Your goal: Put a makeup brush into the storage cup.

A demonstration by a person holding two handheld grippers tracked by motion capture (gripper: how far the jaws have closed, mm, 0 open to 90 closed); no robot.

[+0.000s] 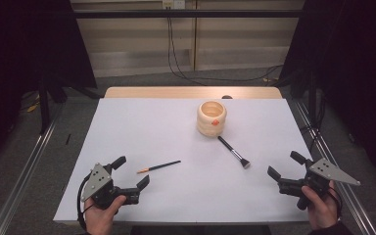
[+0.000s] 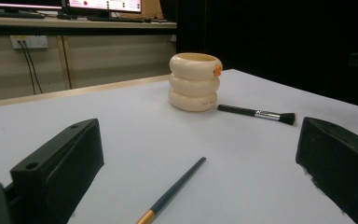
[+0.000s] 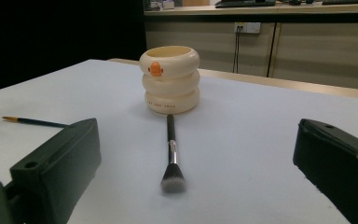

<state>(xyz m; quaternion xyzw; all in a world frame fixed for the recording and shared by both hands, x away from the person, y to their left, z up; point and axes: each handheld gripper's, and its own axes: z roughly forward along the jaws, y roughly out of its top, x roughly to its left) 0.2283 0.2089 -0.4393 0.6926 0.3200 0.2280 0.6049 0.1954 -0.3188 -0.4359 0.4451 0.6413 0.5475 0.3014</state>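
A cream ribbed holder (image 1: 211, 118) (image 2: 195, 82) (image 3: 169, 79) with a small orange mark stands upright at the back middle of the white table (image 1: 142, 127). A black makeup brush (image 1: 234, 152) (image 2: 257, 113) (image 3: 170, 153) lies just in front of the holder, bristles toward me. A thin dark paintbrush (image 1: 159, 167) (image 2: 172, 191) (image 3: 33, 122) with an orange end lies left of centre. My left gripper (image 1: 131, 173) rests open at the front left, the paintbrush just ahead of its jaws. My right gripper (image 1: 285, 165) sits open at the front right, facing the makeup brush.
The table's wooden back edge (image 1: 191, 92) shows beyond the white surface. Metal rails (image 1: 24, 166) run along both sides of the table. Black curtains hang at left and right, and cables trail on the floor behind.
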